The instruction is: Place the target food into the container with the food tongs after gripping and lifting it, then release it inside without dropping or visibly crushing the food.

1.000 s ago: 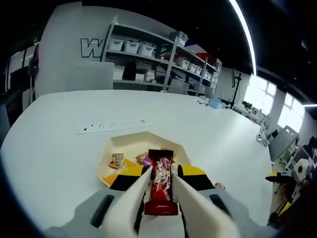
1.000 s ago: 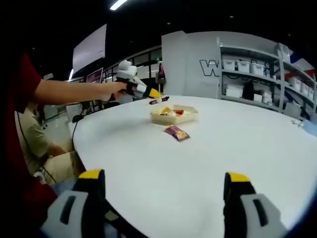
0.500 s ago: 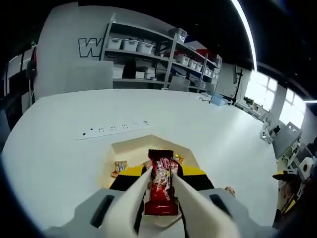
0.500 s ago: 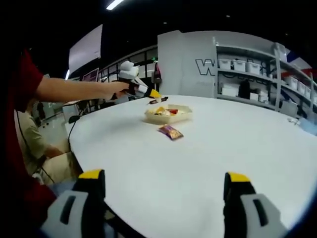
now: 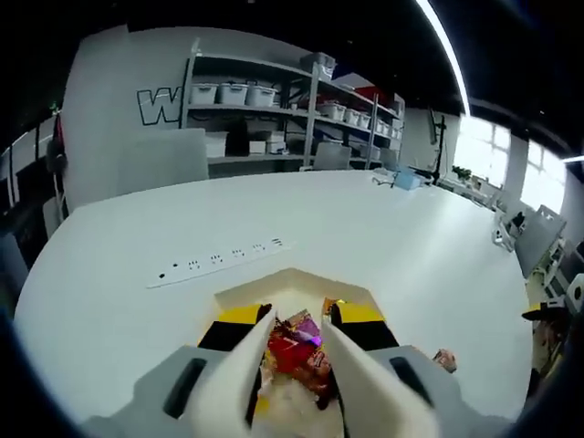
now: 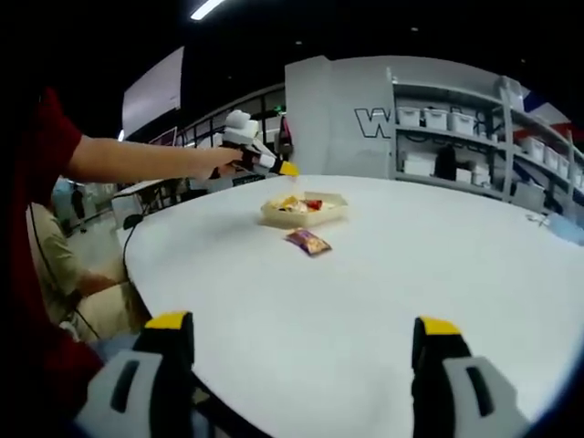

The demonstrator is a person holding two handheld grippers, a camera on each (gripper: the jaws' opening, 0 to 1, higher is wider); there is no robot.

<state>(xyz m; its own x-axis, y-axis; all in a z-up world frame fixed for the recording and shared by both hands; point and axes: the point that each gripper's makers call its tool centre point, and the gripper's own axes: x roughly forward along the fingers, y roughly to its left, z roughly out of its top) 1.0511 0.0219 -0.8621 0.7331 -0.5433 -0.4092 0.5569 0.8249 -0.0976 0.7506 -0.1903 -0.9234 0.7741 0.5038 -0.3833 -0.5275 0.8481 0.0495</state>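
On my left gripper view, the power strip lies flat on the white table, just beyond the far wall of the tray. My left gripper hangs over that tray, holding cream tongs whose two blades run forward between the jaws; the jaws are pressed onto the tongs. Between the blade tips I see the red snack packet lying among other wrapped snacks inside the tray, and I cannot tell whether the blades still pinch it or only stand beside it. A small wrapped piece sits on the table to the right of the tray, apart from it. On my right gripper view, an arm reaches in from the left toward the same tray, with the yellow-tipped gripper at its near edge. A purple packet lies on the table just in front of the tray. My right gripper is released, its jaws wide apart above the table's near edge with nothing between them.
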